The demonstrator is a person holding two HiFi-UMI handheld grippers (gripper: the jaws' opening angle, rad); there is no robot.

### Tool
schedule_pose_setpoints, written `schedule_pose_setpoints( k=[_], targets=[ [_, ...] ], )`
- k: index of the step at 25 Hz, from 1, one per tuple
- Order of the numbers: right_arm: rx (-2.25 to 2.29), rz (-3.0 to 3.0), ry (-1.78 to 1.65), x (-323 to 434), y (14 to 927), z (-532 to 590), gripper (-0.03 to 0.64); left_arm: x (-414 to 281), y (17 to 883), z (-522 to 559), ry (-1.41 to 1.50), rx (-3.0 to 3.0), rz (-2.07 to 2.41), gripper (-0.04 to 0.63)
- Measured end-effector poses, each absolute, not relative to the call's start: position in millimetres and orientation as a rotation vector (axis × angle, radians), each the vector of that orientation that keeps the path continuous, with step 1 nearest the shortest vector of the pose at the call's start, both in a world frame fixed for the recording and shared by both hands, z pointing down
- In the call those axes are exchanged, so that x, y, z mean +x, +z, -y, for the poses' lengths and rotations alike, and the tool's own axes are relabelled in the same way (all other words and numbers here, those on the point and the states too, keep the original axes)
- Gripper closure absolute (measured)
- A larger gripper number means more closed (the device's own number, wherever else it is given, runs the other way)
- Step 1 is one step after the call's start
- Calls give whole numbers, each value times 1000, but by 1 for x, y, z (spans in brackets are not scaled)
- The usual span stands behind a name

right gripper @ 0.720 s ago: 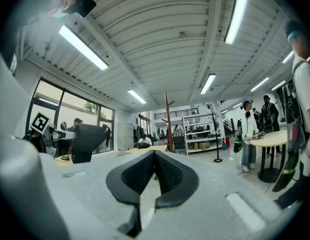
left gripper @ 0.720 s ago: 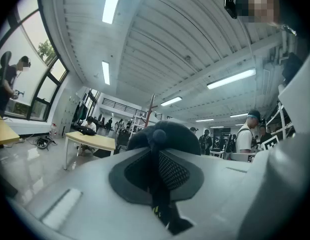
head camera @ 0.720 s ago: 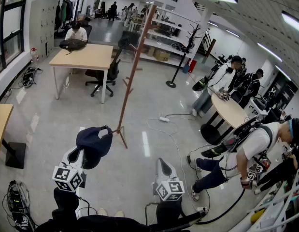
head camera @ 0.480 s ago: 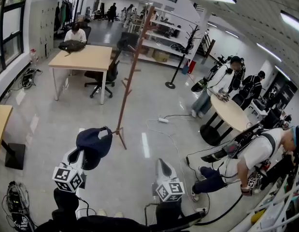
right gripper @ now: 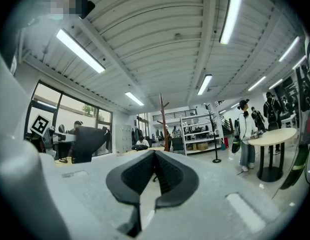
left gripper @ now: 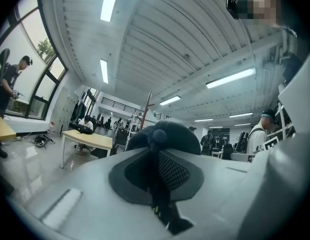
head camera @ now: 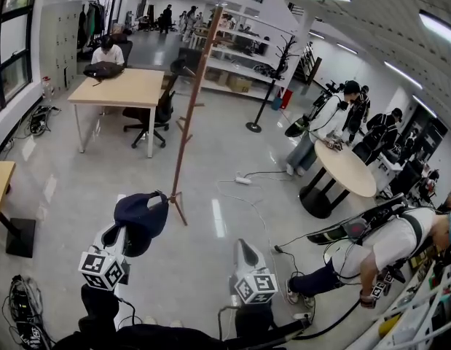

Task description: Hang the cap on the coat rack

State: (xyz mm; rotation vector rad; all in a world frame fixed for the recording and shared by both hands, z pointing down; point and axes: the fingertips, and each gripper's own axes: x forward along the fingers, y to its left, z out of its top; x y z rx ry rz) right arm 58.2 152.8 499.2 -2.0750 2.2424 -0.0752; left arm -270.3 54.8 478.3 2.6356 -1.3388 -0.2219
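Cap (head camera: 141, 214), dark blue, sits at the tip of the left gripper (head camera: 127, 230), whose jaws are pinched tight on its fabric. It is held out in front, likely so it can be lifted onto the wooden coat rack (head camera: 190, 111), which stands well ahead. The right gripper (head camera: 243, 252) is closed and empty, held alongside, apparently idle.

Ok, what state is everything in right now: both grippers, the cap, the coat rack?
Left gripper: shut on the cap.
Right gripper: shut, nothing between its jaws.
Cap: held up off the floor, not yet on the rack.
Wooden coat rack: upright, visible pegs bare.
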Motion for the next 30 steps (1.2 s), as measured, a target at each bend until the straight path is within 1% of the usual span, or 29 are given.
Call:
schedule_pose_setpoints(
  k=[16,23,30],
  targets=[
    [-2077,-2203,-109,108,519,-167,615,-228,485,-56,-211,2627,1359,575],
    [-2091,-2184,-129,124,531,-146,615,-211,487,-31,-208,2643,1346,575],
    [-2103,-2207,-118,141,528,-104,615,-192,481,18,-240,2641,1351,575]
  ],
)
